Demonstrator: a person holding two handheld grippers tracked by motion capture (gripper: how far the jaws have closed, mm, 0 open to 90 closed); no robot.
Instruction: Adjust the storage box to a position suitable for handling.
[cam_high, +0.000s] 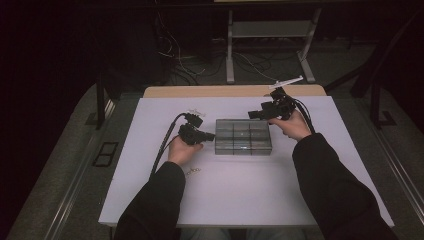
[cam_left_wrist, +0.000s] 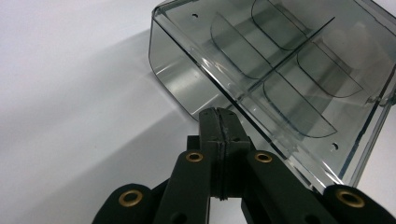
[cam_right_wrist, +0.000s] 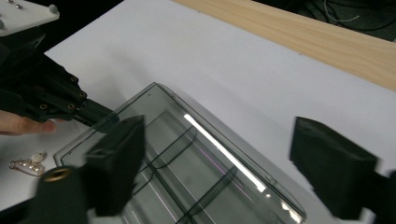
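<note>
Nearest the person, a small beaded trinket (cam_high: 193, 171) is lying on the white tabletop (cam_high: 240, 200) beside the left sleeve. Just beyond it, the left hand-held gripper (cam_high: 209, 135) is resting with its jaws pressed fully together, empty, its tip touching the left end wall of the clear compartment box (cam_high: 243, 136), probably steadying it against sliding. The box is sitting mid-tabletop, lid down. Farther off, the right hand-held gripper (cam_high: 254, 115) is hovering over the box's far right corner, jaws parted with nothing between them, seemingly lining up on the lid's edge.
</note>
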